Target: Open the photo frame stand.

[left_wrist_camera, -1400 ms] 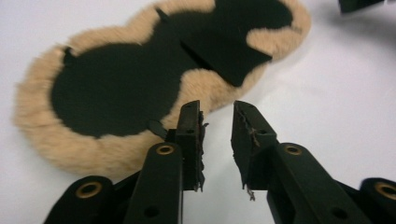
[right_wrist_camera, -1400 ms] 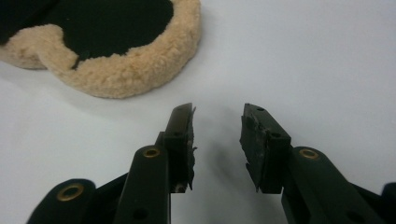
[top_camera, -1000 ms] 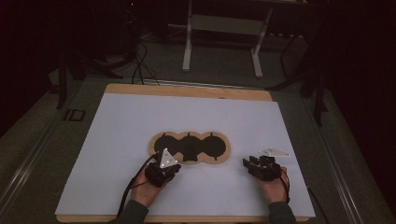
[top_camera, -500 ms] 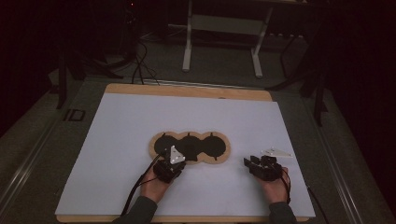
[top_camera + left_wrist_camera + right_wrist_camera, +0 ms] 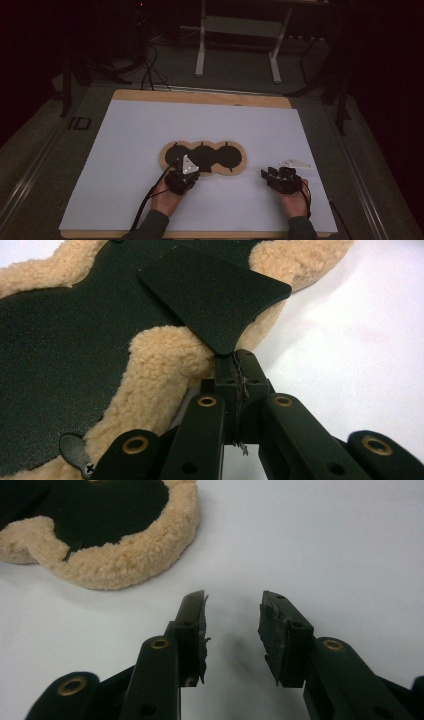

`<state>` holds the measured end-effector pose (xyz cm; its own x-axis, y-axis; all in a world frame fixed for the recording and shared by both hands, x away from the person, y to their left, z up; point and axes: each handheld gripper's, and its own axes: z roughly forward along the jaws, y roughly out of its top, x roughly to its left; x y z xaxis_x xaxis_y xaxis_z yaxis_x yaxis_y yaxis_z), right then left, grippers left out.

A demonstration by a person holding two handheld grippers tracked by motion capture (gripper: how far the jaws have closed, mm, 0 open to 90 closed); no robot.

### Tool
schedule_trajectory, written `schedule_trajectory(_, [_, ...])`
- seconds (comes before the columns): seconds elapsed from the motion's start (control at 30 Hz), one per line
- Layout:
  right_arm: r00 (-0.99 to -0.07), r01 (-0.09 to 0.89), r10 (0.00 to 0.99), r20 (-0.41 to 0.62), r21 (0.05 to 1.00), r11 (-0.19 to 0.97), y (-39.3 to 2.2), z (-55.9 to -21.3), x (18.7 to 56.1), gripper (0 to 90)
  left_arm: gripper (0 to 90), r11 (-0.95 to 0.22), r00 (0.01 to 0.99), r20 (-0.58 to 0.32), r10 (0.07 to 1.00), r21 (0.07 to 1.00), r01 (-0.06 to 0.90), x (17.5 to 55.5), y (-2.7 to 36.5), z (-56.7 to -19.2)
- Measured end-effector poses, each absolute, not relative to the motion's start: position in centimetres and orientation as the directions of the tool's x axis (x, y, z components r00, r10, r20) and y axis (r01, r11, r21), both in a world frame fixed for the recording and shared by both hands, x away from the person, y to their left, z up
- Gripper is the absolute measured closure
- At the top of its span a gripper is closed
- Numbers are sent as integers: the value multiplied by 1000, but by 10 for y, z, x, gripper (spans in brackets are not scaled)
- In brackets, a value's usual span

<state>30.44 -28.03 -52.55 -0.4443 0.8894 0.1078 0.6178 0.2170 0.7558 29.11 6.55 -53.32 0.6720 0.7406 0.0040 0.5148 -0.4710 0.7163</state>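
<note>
A tan fleece pad (image 5: 239, 170) with three black round patches lies mid-sheet; in the left gripper view its fleece rim (image 5: 160, 365) frames the black surface (image 5: 60, 340). My left gripper (image 5: 189, 171) sits at the pad's near edge. In the left gripper view its jaws (image 5: 235, 357) are shut on the corner of a thin black flap (image 5: 215, 290), which stands lifted above the fleece. My right gripper (image 5: 272, 175) rests on the white sheet right of the pad. The right gripper (image 5: 232, 615) is open with nothing between its jaws, and the pad's rounded end (image 5: 125, 560) lies ahead at the left.
A white sheet (image 5: 150, 130) covers a wooden board (image 5: 200, 97). Beyond the board's far edge stand white stand legs (image 5: 200, 60), with dark cables (image 5: 150, 70) on the floor. The surroundings are dark.
My left gripper has shifted slightly to the right along the pad's near edge. The right gripper has kept still.
</note>
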Motion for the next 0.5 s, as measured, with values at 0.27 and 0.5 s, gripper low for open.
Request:
schedule_trajectory(0.27, [-446,618,889,106,755,220,-280,-526,304,626,900,-441,666,-15,746,737,511,291,69,-526])
schedule_trajectory(0.5, [-446,619,889,101,753,225,-280,-526,304,626,898,-392,652,-45,757,768,507,294,72,-514])
